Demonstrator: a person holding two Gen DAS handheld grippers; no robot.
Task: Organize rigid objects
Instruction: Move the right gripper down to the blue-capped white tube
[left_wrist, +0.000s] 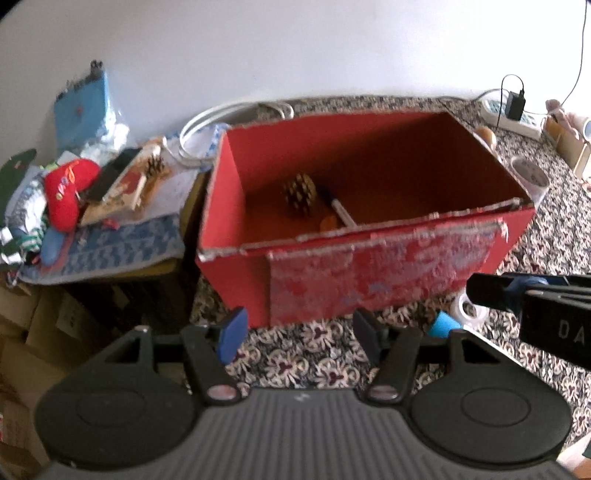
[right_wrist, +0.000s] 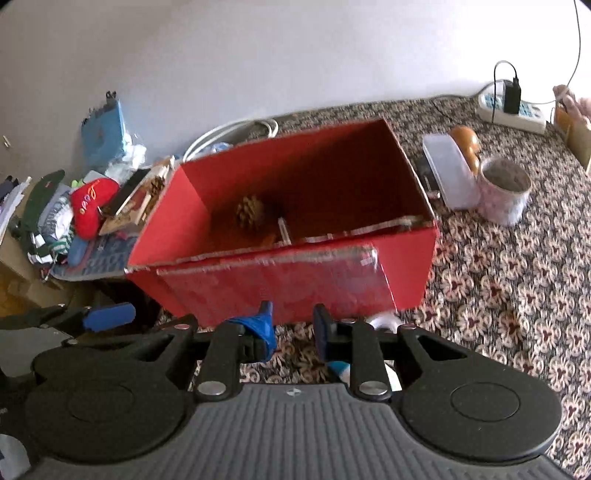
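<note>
— Red cardboard box (left_wrist: 369, 221) fills the middle of my left view, sitting on the patterned carpet (left_wrist: 295, 354). What's inside it?

— A pine cone (left_wrist: 299, 195) lies on the box floor, left of centre, and a marker (left_wrist: 338, 210) is just to its right, with something small and orange (left_wrist: 328, 223) beside them near the front wall.

— And my tools?

— My left gripper (left_wrist: 297, 332) hangs low in the frame in front of the box, its blue pads wide apart and nothing between them. My right gripper (right_wrist: 293, 328) is also low and in front of the box, with a narrower gap between its pads. It holds nothing that I can see.

— Anything near the right one?

— At the lower right of the left view, a blue cup (left_wrist: 445, 325) and a white roll (left_wrist: 469, 308) sit on the carpet by the box's front corner.

— What's off to the sides?

— In the right view, a clear plastic case (right_wrist: 448, 170) and a patterned mug (right_wrist: 504, 192) stand on the carpet right of the box. At the left, a pile of clutter holds a red plush (right_wrist: 90, 206).
</note>
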